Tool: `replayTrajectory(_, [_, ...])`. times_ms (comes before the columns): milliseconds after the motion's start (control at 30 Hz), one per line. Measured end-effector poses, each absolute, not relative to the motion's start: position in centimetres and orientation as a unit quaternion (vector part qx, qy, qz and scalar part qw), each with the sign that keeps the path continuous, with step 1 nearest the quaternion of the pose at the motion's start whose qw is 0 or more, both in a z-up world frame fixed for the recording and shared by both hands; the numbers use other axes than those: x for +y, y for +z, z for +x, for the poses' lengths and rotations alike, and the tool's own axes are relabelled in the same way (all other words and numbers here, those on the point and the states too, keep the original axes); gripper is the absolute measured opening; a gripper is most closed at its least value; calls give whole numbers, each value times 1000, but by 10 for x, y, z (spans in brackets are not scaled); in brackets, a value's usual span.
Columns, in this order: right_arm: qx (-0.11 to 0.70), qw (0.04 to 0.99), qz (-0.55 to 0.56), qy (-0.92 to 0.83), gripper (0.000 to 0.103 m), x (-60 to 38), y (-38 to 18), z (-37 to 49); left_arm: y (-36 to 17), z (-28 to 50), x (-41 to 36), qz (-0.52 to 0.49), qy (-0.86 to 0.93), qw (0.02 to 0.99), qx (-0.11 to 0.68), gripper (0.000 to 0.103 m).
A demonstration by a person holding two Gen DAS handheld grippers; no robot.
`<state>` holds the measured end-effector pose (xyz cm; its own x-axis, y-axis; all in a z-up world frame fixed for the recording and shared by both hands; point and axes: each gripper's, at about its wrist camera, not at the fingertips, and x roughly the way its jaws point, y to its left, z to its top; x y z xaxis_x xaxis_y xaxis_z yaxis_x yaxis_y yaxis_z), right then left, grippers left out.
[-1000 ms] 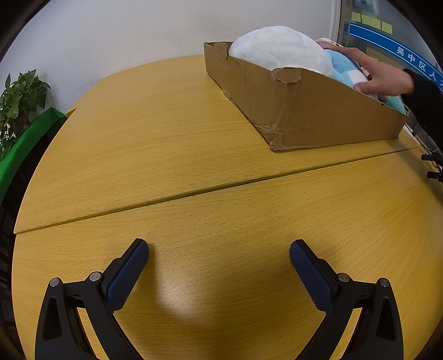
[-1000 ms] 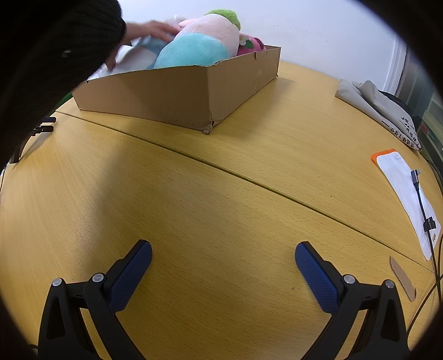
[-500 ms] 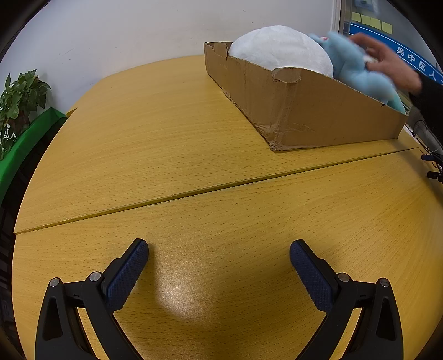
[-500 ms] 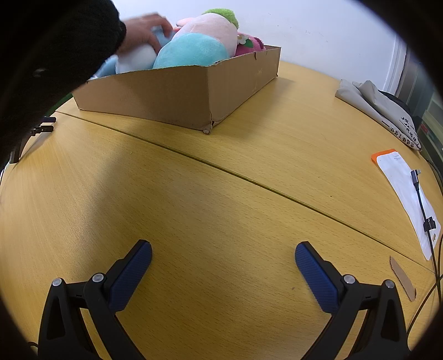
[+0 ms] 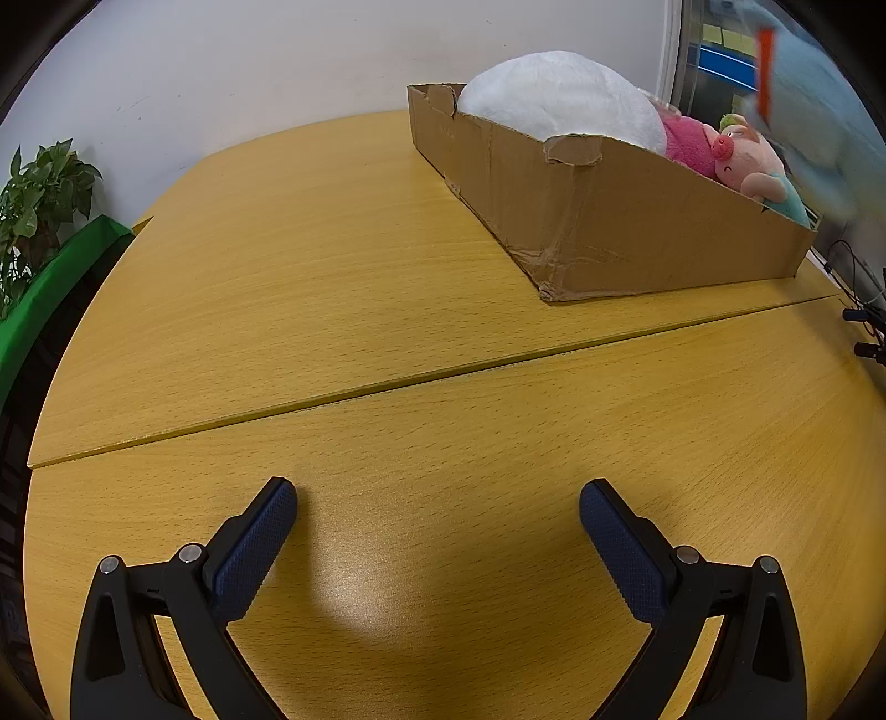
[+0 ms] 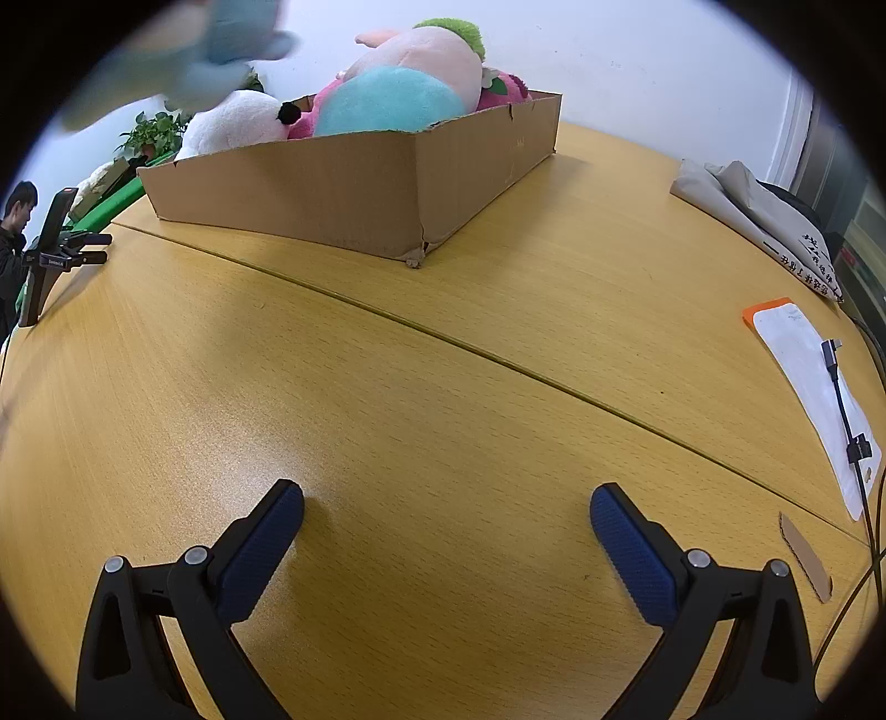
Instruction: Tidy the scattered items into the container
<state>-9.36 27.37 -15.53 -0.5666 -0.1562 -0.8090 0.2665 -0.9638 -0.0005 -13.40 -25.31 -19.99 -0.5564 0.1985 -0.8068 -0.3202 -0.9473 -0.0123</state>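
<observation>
Two grippers: the left gripper (image 5: 437, 512) and right gripper (image 6: 446, 512) sit low over the table (image 5: 332, 266), jaws wide apart, holding nothing (likely waiting).
Toys: piled in the box (image 6: 360, 188), so they look tidy.
Blue toy (image 6: 221, 50): blurry, up in the air above the box.
Room: white wall, plant (image 5: 39, 188).

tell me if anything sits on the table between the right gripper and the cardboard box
Nothing visible does. The right gripper is open over bare tabletop, and only wood with a seam line runs up to the cardboard box. The white pouch and cable lie off to the right.
</observation>
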Motion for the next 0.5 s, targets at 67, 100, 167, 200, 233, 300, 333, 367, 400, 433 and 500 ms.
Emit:
replayTrajectory(67, [61,120,450,-883,103,274,-155,-94,-200,-134,-253,-447,880,147,68,103])
replayTrajectory(100, [61,120,450,-883,103,274,-155,-94,-200,-134,-253,-447,880,147,68,103])
replayTrajectory(167, [61,120,450,-883,103,274,-155,-94,-200,-134,-253,-447,880,147,68,103])
replayTrajectory(200, [61,120,450,-883,103,274,-155,-94,-200,-133,-252,-447,880,148,68,103])
replayTrajectory(233, [61,120,450,-883,103,275,-155,-96,-199,-132,-252,-447,880,148,68,103])
replayTrajectory(300, [61,120,450,-883,103,275,-154,-96,-199,-131,-252,-447,880,148,68,103])
replayTrajectory(333, [61,120,450,-883,103,275,-154,-96,-199,-131,-252,-447,880,148,68,103])
replayTrajectory(367, [61,120,450,-883,103,275,-154,-96,-199,-131,-252,-447,880,148,68,103])
replayTrajectory(400, [61,120,450,-883,103,275,-153,-96,-199,-131,-252,-447,880,148,68,103])
replayTrajectory(433, [61,120,450,-883,103,275,-153,-95,-199,-131,-251,-447,880,148,68,103])
replayTrajectory(500, [61,119,450,-883,103,275,-153,-95,-199,-132,-252,-447,880,148,68,103])
